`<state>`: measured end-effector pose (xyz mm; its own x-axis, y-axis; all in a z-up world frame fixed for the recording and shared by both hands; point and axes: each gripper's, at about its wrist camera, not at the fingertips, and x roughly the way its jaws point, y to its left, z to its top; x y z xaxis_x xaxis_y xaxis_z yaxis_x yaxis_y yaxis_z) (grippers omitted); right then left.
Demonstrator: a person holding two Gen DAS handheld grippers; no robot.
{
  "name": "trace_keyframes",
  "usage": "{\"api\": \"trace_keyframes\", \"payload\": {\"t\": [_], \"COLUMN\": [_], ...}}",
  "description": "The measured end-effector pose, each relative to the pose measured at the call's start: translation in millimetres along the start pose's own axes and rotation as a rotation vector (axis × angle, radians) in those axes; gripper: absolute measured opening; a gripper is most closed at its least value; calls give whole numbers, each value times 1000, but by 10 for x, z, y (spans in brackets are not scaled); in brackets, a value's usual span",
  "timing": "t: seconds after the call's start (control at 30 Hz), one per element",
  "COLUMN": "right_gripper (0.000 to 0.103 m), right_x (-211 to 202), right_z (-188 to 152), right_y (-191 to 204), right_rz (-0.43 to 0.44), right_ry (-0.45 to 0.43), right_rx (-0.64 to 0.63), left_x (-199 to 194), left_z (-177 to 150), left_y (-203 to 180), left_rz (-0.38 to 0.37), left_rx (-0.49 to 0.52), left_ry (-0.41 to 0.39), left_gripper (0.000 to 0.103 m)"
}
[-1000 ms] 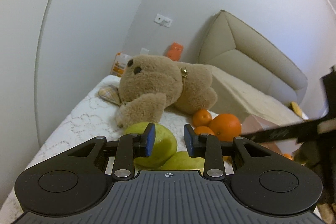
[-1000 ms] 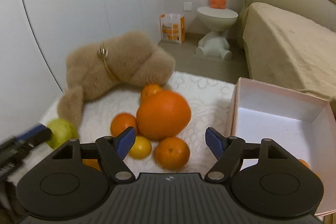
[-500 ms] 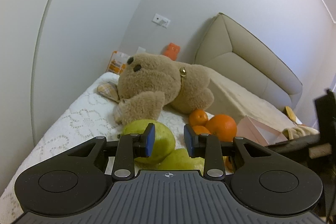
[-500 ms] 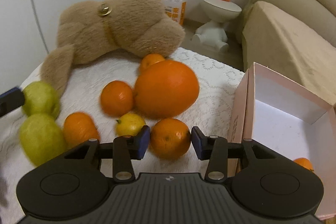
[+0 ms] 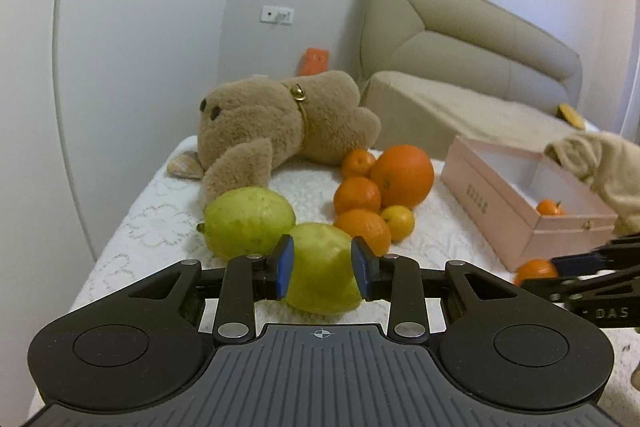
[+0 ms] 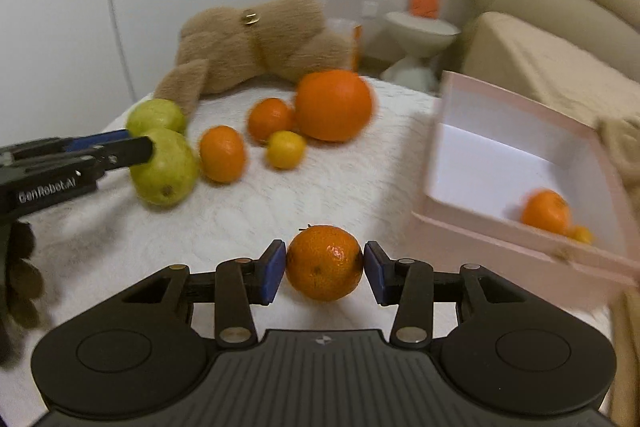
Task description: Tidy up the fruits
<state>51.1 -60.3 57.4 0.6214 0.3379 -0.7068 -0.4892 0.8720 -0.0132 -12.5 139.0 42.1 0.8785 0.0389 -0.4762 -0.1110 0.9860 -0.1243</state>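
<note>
The right gripper [image 6: 325, 270] has just closed its jaws from wide to narrow; its pads now sit against both sides of a tangerine [image 6: 324, 263], which it carries off the pile toward the box [image 6: 516, 163]. That was absent 1 second ago, when the jaws stood open over the fruit cluster. The left gripper [image 5: 322, 274] is nearly closed around a green fruit [image 5: 322, 269], pads touching its sides, where earlier its jaws held nothing. Judgement: 2 fruits are secured at once, ready for sorting. The box already holds 1 tangerine and a smaller fruit. 5 citrus [image 5: 403, 175] and a second green fruit [image 5: 249, 222] remain on the cloth [image 6: 320, 187]. The box wall lies just right of the held tangerine; open cloth lies ahead.
</note>
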Motion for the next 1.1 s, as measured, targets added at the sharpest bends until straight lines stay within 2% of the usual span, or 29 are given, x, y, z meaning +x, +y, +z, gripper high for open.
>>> {"api": "trace_keyframes", "payload": {"t": [0.1, 0.13, 0.17, 0.2, 0.3, 0.47, 0.5, 0.57, 0.67, 0.8, 0.97, 1.1], "right_gripper": [44, 50, 61, 64, 67, 79, 80, 82, 83, 83, 85, 86], "right_x": [-74, -98, -123, -147, -175, -118, -101, -61, -38, -34, -16, -18], "right_z": [-167, -218, -264, -306, -409, -553, -582, -630, -635, -642, -644, -647], "right_y": [-170, -220, -262, -304, -393, -469, -485, -500, -485, -476, -471, -481], "right_rz": [-69, -93, -104, -106, -60, -12, 5, 38, 43, 45, 42, 44], "right_ry": [-39, -57, -77, -89, -105, -117, -114, -100, -96, -92, -88, -88], "right_rx": [47, 57, 68, 82, 115, 160, 176, 199, 202, 199, 201, 204], "left_x": [-16, -9, 9, 27, 75, 111, 125, 146, 201, 318, 518, 457], "left_z": [21, 30, 43, 52, 62, 104, 104, 106, 126, 121, 52, 36], "left_y": [-115, -147, -178, -210, -279, -234, -204, -136, -40, 10, 59, 37], "left_rz": [24, 30, 37, 47, 87, 116, 123, 116, 63, 43, 26, 14], "left_rx": [43, 52, 59, 66, 93, 84, 73, 36, -46, -97, -142, -143], "left_ry": [17, 25, 33, 40, 49, 58, 71, 86, 125, 145, 220, 212], "left_gripper": [35, 35, 35, 36, 38, 40, 49, 60, 61, 72, 72, 71]}}
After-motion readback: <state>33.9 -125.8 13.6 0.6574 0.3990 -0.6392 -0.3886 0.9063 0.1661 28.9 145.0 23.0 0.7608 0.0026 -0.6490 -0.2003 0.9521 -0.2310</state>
